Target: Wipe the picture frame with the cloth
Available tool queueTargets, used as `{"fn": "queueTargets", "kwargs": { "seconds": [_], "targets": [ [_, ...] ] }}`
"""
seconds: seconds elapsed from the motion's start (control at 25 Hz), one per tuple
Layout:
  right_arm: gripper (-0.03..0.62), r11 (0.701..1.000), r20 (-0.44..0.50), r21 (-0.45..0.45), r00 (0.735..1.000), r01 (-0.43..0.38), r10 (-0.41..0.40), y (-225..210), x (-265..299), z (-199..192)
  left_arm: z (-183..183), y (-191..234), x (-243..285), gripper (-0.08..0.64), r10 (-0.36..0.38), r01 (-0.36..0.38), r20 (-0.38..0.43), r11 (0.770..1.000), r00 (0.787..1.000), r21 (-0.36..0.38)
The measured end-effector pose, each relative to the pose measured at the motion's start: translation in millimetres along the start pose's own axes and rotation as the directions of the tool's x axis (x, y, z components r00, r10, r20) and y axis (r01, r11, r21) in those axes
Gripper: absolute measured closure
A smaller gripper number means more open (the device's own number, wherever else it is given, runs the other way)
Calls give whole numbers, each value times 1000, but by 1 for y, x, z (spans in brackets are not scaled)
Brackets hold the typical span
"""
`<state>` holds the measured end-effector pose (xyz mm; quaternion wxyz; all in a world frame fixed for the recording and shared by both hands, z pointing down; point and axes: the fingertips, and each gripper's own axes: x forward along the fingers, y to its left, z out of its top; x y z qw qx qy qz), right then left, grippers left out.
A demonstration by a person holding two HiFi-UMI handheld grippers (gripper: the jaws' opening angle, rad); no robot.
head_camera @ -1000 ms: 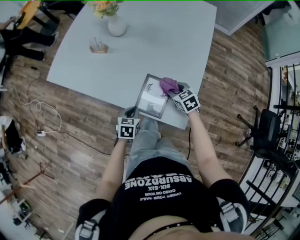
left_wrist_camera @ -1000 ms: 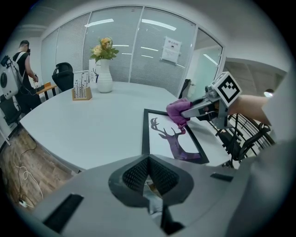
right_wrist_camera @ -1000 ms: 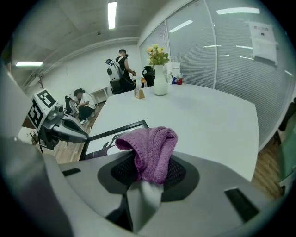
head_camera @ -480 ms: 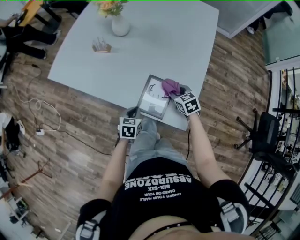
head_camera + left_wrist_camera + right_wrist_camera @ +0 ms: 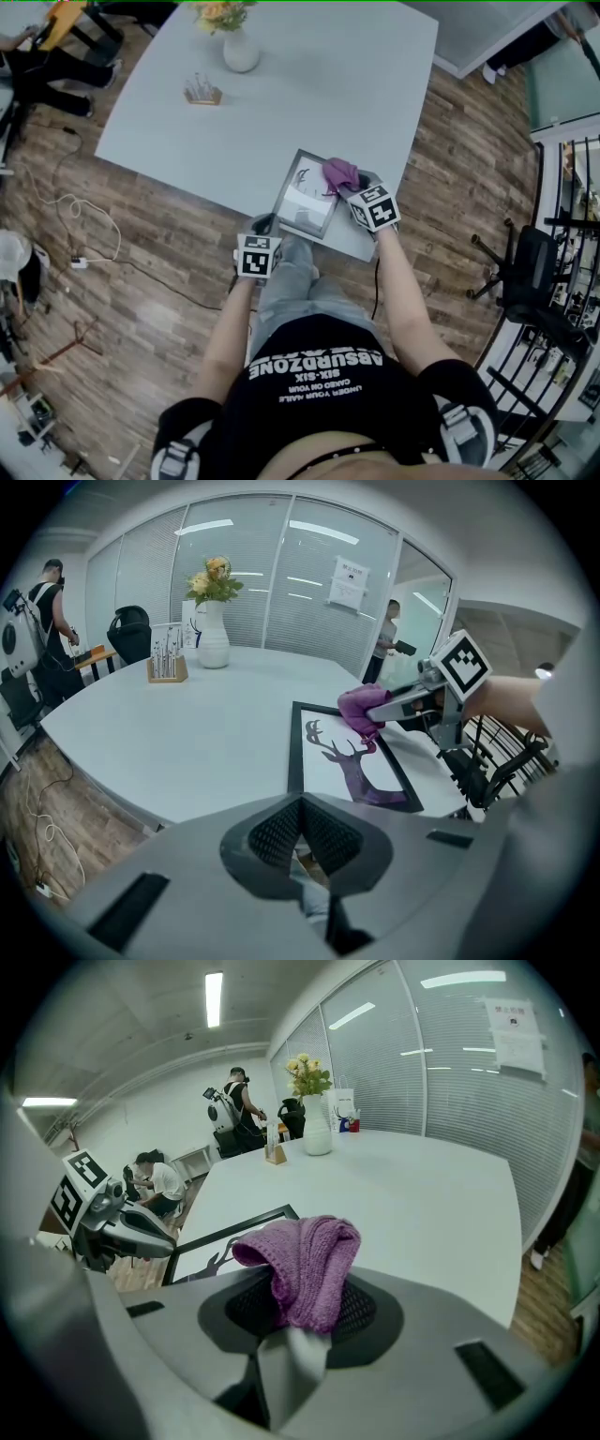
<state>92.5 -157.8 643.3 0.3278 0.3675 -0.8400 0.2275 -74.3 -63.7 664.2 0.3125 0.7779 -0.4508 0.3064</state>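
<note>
I had the right gripper point(image 5: 300, 1330) clamped on the purple cloth point(image 5: 305, 1260), at the far right corner of the picture frame point(image 5: 302, 197), which lay flat by the table's point(image 5: 309, 84) near edge. The left gripper point(image 5: 300, 808) had its jaws together, holding nothing. The wiping looked begun; next I'd need a pressed sweep across the glass

left gripper point(image 5: 302, 803): fingers together | right gripper point(image 5: 298, 1321): fingers pinching cloth point(image 5: 305, 1260)

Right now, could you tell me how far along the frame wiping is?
Done: the purple knitted cloth is clamped in the right gripper's jaws. In hand: it sits over the far right corner of the black-rimmed deer picture frame. Left: how much is already wiped does not show; the left gripper, jaws together, holds nothing.
</note>
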Motion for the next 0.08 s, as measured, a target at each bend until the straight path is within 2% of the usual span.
{"fn": "queueTargets", "kwargs": {
  "seconds": [0.08],
  "targets": [
    [456, 1000, -1, 1, 1000, -4, 4, 0, 0, 0, 0, 0, 0, 546, 3, -3, -1, 1000, 1000, -1]
  ]
}}
